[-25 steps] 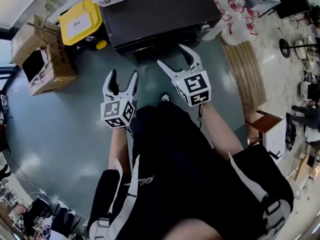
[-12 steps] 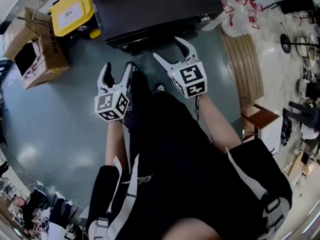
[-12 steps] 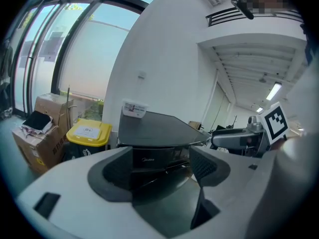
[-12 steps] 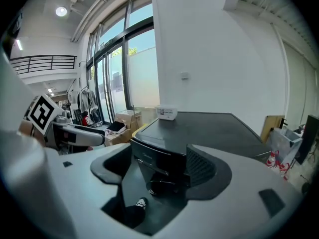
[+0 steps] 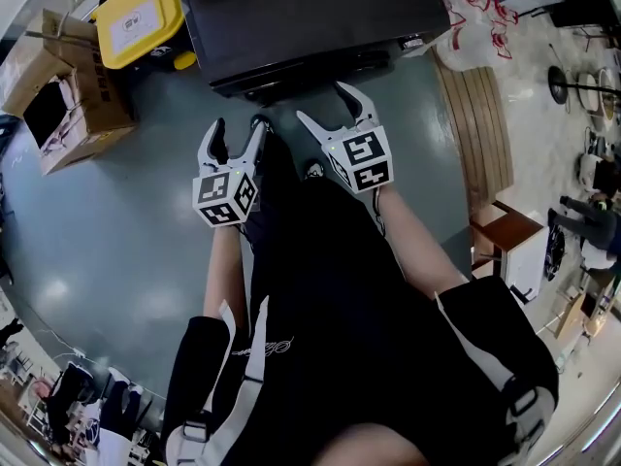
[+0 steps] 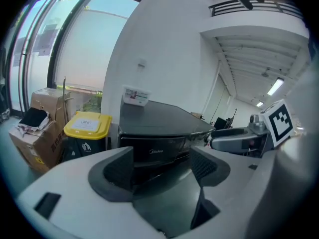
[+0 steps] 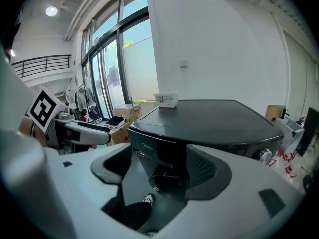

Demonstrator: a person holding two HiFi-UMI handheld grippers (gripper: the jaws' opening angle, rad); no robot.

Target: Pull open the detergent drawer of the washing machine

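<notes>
The drawer [image 7: 151,146] is in the front of the dark washer [image 5: 310,22], flush and shut, near both grippers. The left gripper [image 5: 238,140] and right gripper [image 5: 323,105] hang above the floor [image 5: 116,221], jaws apart, holding nothing, not touching the washer.

Washing machine [image 5: 310,17]: smooth, glossy black casing. Floor [image 5: 116,221]: polished grey, faintly reflective. Cardboard box [image 5: 97,105]: matt brown. Bin lid [image 5: 141,22]: yellow plastic. Slatted platform [image 5: 475,134]: pale wood.
</notes>
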